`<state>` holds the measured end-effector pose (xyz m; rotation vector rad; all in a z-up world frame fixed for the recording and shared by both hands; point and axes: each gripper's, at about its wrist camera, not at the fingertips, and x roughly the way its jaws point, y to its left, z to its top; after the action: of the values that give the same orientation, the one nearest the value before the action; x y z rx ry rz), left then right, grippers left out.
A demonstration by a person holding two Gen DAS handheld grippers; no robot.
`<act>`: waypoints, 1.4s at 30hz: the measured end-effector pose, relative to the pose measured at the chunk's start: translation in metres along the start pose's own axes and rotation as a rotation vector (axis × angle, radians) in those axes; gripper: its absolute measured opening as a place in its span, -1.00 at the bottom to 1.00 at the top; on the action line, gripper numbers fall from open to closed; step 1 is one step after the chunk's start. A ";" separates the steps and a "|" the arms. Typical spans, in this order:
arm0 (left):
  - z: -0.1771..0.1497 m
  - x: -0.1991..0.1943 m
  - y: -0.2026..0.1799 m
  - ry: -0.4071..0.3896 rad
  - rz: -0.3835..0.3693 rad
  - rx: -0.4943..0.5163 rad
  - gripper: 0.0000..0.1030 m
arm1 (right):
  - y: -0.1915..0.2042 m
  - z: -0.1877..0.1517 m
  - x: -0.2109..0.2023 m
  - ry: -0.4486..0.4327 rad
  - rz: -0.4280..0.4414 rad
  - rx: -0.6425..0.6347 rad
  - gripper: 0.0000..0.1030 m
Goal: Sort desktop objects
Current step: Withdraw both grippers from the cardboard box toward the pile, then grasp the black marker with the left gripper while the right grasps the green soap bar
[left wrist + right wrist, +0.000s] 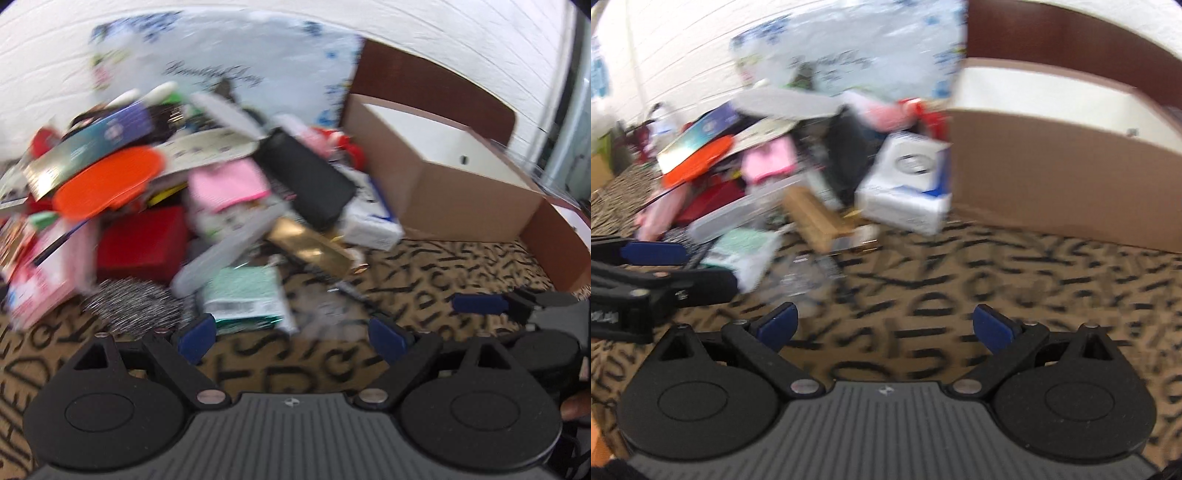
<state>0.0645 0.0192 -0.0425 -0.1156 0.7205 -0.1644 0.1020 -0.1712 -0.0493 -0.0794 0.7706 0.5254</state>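
Observation:
A heap of mixed objects lies on a letter-patterned cloth: an orange lid point(109, 182), a pink pad point(227, 182), a black case point(308, 177), a red box point(142, 242), a gold box point(314, 249), a mint packet point(245, 299) and a white-and-blue box point(908, 184). My left gripper point(291, 334) is open and empty, just short of the mint packet. My right gripper point(884, 325) is open and empty above bare cloth, right of the heap. Both views are blurred.
An open cardboard box point(454, 192) stands at the right of the heap; it also shows in the right wrist view point(1067, 166). A floral plastic sheet point(229, 59) leans against the white wall behind. The patterned cloth point(997, 295) spreads in front.

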 end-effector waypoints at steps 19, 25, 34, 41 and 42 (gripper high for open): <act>0.001 -0.009 0.065 -0.015 0.038 -0.150 0.28 | 0.082 0.024 0.044 -0.094 0.202 -0.319 0.64; -0.003 -0.002 0.079 0.029 0.072 -0.194 0.35 | 0.102 0.031 0.071 -0.122 0.200 -0.484 0.62; -0.016 0.012 0.067 0.111 -0.024 -0.119 -0.10 | 0.091 0.018 0.045 -0.039 0.230 -0.486 0.06; -0.017 0.018 0.046 0.129 -0.069 -0.013 -0.75 | 0.071 -0.005 0.013 0.067 0.181 -0.375 -0.47; -0.017 0.018 0.042 0.131 -0.084 0.005 -0.75 | 0.068 -0.010 0.010 0.087 0.179 -0.366 -0.47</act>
<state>0.0713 0.0561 -0.0740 -0.1311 0.8465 -0.2559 0.0691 -0.1108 -0.0556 -0.3772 0.7629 0.8343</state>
